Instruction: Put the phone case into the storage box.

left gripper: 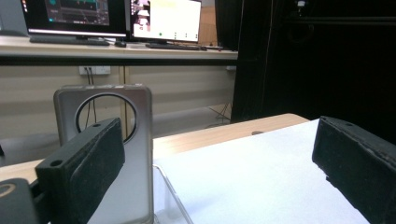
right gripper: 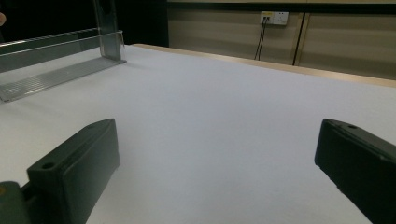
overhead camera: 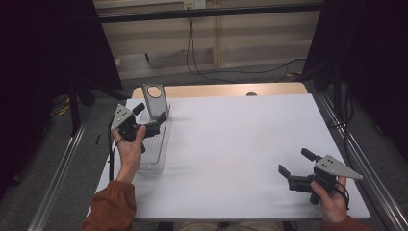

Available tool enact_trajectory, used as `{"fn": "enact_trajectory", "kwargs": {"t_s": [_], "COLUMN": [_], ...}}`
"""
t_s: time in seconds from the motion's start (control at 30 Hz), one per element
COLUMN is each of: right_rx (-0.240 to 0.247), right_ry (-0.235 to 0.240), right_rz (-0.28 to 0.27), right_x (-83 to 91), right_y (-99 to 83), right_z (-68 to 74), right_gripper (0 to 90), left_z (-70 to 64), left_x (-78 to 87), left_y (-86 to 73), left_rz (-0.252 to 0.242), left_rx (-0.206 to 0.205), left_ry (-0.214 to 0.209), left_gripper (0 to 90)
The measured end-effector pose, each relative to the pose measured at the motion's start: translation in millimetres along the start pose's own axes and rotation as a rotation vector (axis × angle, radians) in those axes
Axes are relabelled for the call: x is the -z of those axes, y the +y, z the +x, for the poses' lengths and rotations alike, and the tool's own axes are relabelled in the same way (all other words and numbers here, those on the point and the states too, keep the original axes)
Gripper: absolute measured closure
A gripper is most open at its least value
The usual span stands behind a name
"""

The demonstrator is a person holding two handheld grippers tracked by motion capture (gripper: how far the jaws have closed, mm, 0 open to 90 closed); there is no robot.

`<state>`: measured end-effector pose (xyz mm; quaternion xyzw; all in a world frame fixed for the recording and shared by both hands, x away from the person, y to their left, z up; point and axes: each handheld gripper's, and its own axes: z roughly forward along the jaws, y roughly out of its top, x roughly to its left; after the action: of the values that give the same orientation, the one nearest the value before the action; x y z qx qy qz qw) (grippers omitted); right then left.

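Left gripper (overhead camera: 150,114) jaws spread beside metal plate (overhead camera: 155,100) in clear tray (overhead camera: 155,156), right gripper (overhead camera: 295,167) jaws apart over white table (overhead camera: 231,144), no legible writing.

A clear tray (overhead camera: 155,144) with an upright holed grey end plate (overhead camera: 155,100) lies at the table's left.

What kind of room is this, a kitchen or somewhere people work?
Probably a lab or workshop, not a kitchen. Computer monitors sit on a desk behind, cables hang down the wall, and black curtains stand around the white table.

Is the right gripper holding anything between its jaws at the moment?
No, the right gripper is open, with just the white table between its jaws.
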<state>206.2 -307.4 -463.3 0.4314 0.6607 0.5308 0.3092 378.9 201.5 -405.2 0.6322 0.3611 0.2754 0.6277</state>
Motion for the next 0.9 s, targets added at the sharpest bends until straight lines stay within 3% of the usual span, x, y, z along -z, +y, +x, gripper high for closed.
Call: {"fn": "enact_trajectory", "kwargs": {"t_s": [0.2,0.27,0.33,0.37,0.47,0.77,0.87,0.9], "right_rx": [-0.001,-0.002,0.001,-0.002,-0.003,0.0,0.0,-0.003], "right_ry": [-0.005,-0.005,-0.002,-0.002,0.001,-0.002,-0.003,-0.004], "right_rz": [-0.001,-0.003,-0.002,-0.001,-0.001,-0.004,-0.005,-0.007], "right_x": [0.0,0.1,-0.2,-0.2,-0.3,0.3,0.4,0.4], "right_y": [-0.1,0.0,0.1,0.2,0.4,0.7,0.9,1.0], "right_z": [-0.1,0.0,-0.2,0.0,0.1,0.2,0.5,0.6], "right_gripper": [0.0,0.0,0.0,0.0,0.0,0.0,0.0,0.0], "left_z": [-5.9,-7.6,-10.3,-11.8,-13.4,-21.8,-27.0,-27.2], "left_x": [14.0,18.5,22.5,23.6,29.5,51.3,57.9,61.1], "left_y": [-2.9,-4.2,-4.8,-5.6,-7.0,-13.6,-16.5,-17.2], "left_rz": [0.011,-0.004,0.001,-0.011,0.005,-0.001,-0.015,-0.003], "left_rx": [-0.006,0.011,-0.002,0.02,-0.01,0.007,0.009,-0.011], "left_ry": [-0.004,-0.008,-0.007,-0.004,-0.006,-0.012,0.007,0.01], "left_gripper": [2.7,2.7,2.7,2.7,2.7,2.7,2.6,2.2]}}
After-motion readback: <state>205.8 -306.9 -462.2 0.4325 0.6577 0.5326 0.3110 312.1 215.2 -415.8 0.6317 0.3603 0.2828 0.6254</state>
